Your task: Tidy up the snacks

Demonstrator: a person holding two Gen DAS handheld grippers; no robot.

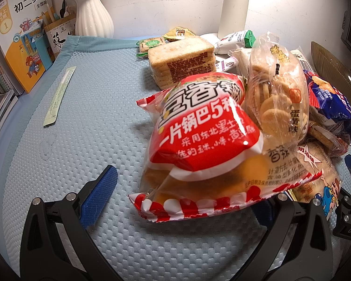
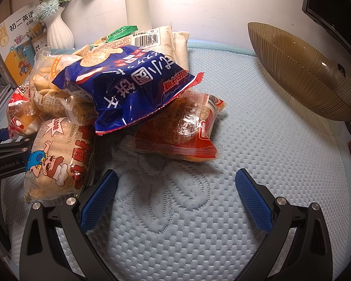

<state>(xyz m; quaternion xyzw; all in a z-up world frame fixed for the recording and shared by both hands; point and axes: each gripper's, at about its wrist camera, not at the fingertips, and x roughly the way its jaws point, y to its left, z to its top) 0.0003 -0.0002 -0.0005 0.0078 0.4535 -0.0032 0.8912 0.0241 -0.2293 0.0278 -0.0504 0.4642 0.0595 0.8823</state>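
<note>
The left gripper [image 1: 182,187] is spread wide, its left pad [image 1: 98,196] bare on the blue mat [image 1: 86,107] while the other is hidden under the red-and-white rice-crust bag [image 1: 199,135], which lies between the fingers but is not seen to be pinched. The right gripper [image 2: 175,199] is likewise released, nothing between its pads, resting low over the mat just short of the red cracker packet [image 2: 182,128]. If that packet is taken next, it is best pinched at a crimped end seal, so the contents are not crushed and the blue biscuit bag [image 2: 128,86] leaning on it is not dragged along. The snacks are heaped mid-mat; the ribbed brown bowl [image 2: 301,72], the likely destination, is shown empty only in the right view. The left view alone reveals the stacked cake packets [image 1: 182,58] behind the heap and a paper sleeve [image 1: 58,96] lying apart.
</note>
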